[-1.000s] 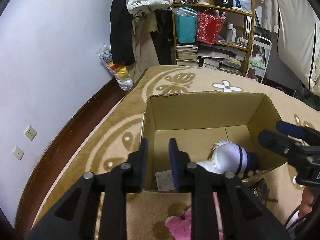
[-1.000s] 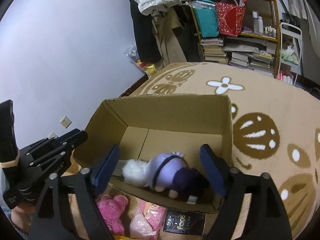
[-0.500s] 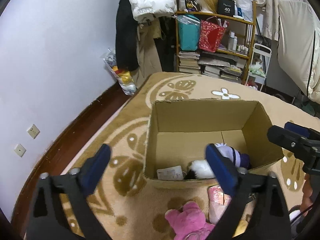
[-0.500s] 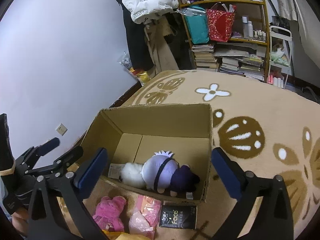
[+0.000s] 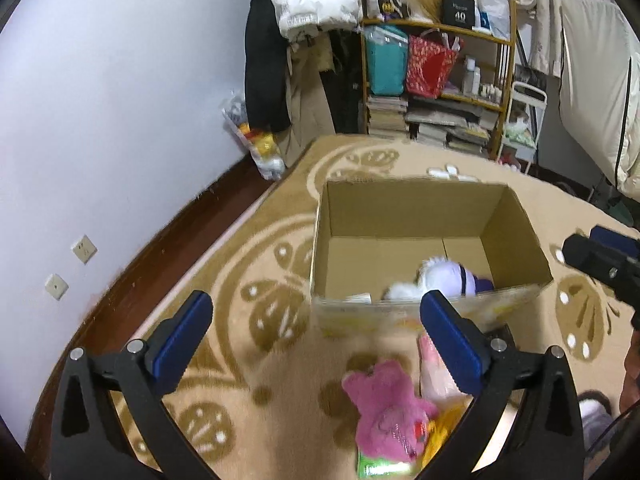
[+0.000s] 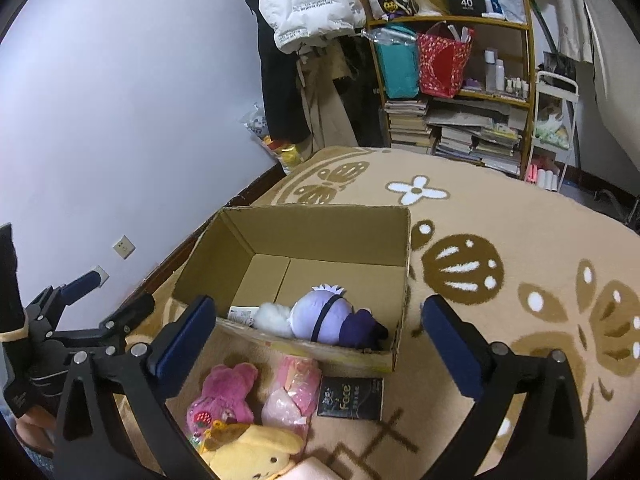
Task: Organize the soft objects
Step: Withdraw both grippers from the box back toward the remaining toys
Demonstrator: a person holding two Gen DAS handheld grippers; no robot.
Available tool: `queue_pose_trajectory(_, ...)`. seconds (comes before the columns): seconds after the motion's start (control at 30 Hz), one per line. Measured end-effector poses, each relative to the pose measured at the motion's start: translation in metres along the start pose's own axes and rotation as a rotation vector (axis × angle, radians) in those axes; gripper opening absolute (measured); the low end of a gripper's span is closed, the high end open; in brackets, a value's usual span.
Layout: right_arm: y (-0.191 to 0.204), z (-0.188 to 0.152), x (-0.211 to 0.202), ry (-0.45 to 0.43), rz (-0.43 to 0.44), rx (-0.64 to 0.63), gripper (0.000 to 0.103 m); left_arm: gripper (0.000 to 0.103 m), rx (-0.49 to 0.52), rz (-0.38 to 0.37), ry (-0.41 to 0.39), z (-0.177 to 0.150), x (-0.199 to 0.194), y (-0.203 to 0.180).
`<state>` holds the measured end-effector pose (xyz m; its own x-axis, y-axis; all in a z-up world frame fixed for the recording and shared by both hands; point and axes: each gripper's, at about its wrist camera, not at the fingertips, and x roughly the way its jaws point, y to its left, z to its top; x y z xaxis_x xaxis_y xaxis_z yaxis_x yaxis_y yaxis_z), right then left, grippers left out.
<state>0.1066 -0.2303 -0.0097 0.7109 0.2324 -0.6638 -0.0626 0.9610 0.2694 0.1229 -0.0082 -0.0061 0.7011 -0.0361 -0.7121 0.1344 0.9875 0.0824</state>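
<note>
purple plush (image 6: 332, 312) in cardboard box (image 6: 320, 232) | beyond right gripper (image 6: 316, 330) (jaws wide, empty) | left gripper (image 5: 316, 330) likewise released

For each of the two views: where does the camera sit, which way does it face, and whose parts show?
Left wrist: on the left gripper, facing down at the cardboard box; the right gripper's fingers show at right.
Right wrist: on the right gripper, facing down at the box; the left gripper shows at left.
Shared: box, purple plush, pink plush, shelf.
</note>
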Motion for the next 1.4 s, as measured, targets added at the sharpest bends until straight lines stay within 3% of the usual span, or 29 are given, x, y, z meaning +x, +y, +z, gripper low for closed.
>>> queue_pose_trajectory(0.43,0.024,-0.03,-0.034,0.007,0.02,-0.055,0.103,0.103,-0.099,-0.026,0.046,-0.039,-0.031,0.015)
queue_pose_trajectory(0.83,0.038,-0.065,-0.05,0.034,0.036,-0.077,0.103,0.103,-0.11,-0.02,0.087,-0.062,-0.047,0.02)
queue_pose_trajectory(1.4,0.053,-0.101,-0.027,0.107,0.03,-0.112,0.103,0.103,-0.117,-0.061,0.145,-0.068,-0.031,0.021)
